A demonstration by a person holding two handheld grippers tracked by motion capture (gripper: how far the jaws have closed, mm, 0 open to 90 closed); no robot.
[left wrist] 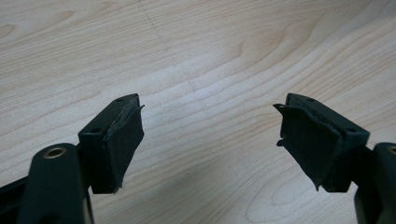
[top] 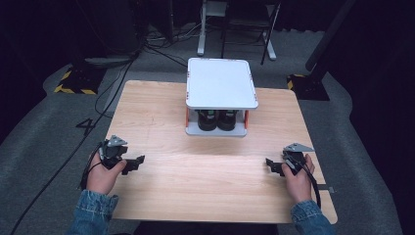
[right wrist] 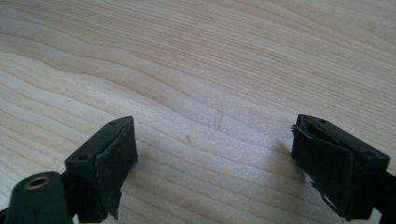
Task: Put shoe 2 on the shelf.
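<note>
Wooden table (top: 161, 112) under white shelf rack (top: 221, 83)

One readable mark: a dark "4" (top: 86, 126) on the grey floor, just left of the wooden table (top: 161, 117). Nothing else legible.

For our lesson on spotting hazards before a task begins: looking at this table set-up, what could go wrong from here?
1. The two dark jars sit under the white shelf's top board, so a reaching hand-held gripper might knock the shelf or tip a jar.
2. The pad on the left hand-held gripper looks frayed and peeling at its edges, which may weaken its grip.
3. The cable trailing from the right hand-held gripper runs near the table edge and could snag.
</note>
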